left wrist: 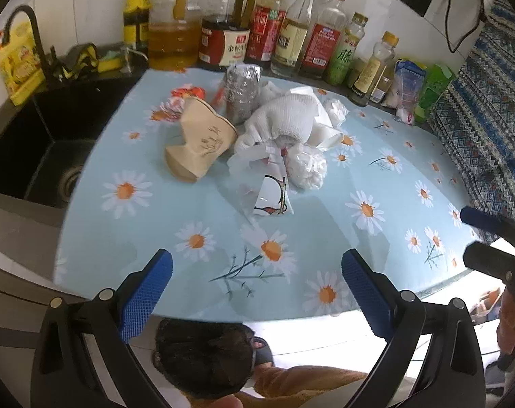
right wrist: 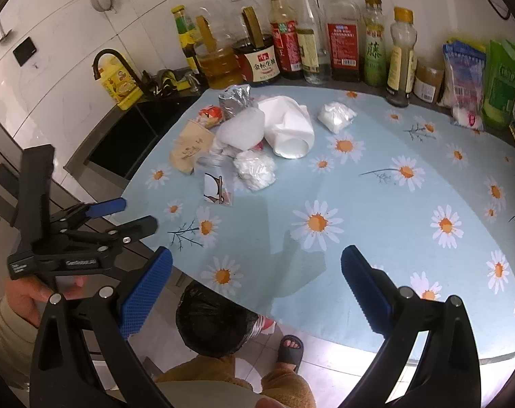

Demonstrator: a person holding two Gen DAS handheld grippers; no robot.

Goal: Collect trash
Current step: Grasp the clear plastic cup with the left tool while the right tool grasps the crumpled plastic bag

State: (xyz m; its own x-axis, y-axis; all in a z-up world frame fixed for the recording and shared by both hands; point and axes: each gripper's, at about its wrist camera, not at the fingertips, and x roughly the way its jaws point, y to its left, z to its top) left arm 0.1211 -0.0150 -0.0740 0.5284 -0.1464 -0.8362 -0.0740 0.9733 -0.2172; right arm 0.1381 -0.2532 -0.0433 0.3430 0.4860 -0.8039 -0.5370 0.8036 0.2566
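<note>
The left claw (left wrist: 256, 268) hangs over the near edge of the desk with its blue-padded fingers spread wide and nothing between them. The right claw (right wrist: 256, 265) is the same: wide apart, empty, held above the near edge of the light blue daisy-print desk cover (right wrist: 376, 210). Neither touches any litter.

Below the near edge, on the floor, stands a bin lined with a black plastic bag (right wrist: 213, 323); whether anything lies in it I cannot tell.

All the visible trash sits in one heap toward the far-left part of the desk: a crushed tan paper cup (left wrist: 199, 142) on its side, a crumpled silver foil packet (left wrist: 242, 91) behind it, a rumpled white paper towel wad (left wrist: 284, 119), a balled clear plastic wrapper (left wrist: 306, 166), a small printed transparent sachet (left wrist: 271, 193) nearest the claws, and a red-and-white snack wrapper (left wrist: 188, 92) at the back. One more crumpled white tissue lump (right wrist: 335, 115) lies apart to the right of the heap.

Judging by this, collection has barely begun, if at all: the whole pile remains to be picked up and dropped in the bin, probably starting with the near sachet.
</note>
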